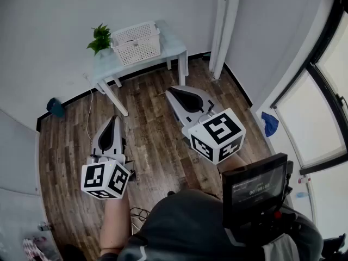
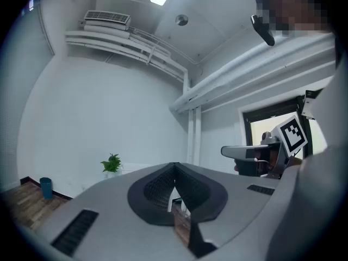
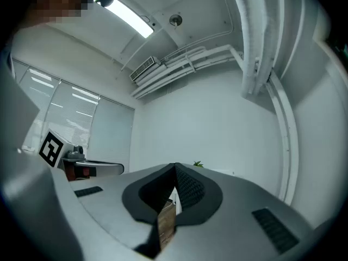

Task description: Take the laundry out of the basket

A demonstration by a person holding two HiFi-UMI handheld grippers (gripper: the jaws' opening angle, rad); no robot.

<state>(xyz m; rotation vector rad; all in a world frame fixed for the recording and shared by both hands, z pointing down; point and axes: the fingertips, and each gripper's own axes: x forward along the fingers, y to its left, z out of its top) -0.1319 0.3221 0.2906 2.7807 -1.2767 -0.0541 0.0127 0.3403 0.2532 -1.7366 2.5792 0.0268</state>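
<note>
White plastic lattice basket (image 1: 137, 41) sits on a small pale worktop (image 1: 175, 43) in the corner, with a green plant (image 1: 100, 38) just beside its left end. I can't make out the laundry inside from any view; the head view only shows the rim and walls.

Both claws are pinched together at the tips with nothing between them. The left claw (image 1: 113, 119) and the right claw (image 1: 173, 92) are held level over the wood floor (image 1: 147, 129), well apart from the worktop.

Key relation: the basket lies dead ahead of both claws, roughly between their two lines. It's a bit right of the left claw's axis and a bit left of the right claw's. The right claw looks nearer, and its nose already angles toward the basket. The basket's long axis runs crosswise to the claws, so its long side faces them.

In the left gripper view the plant (image 2: 112, 163) sits left of the claw's (image 2: 174, 166) tip. In the right gripper view the plant (image 3: 198, 163) is just right of the claw's (image 3: 174, 167) tip.

My read is that nothing has been started yet. The next move needs a long reach forward and up over the rim, with the tips spread before going in.
</note>
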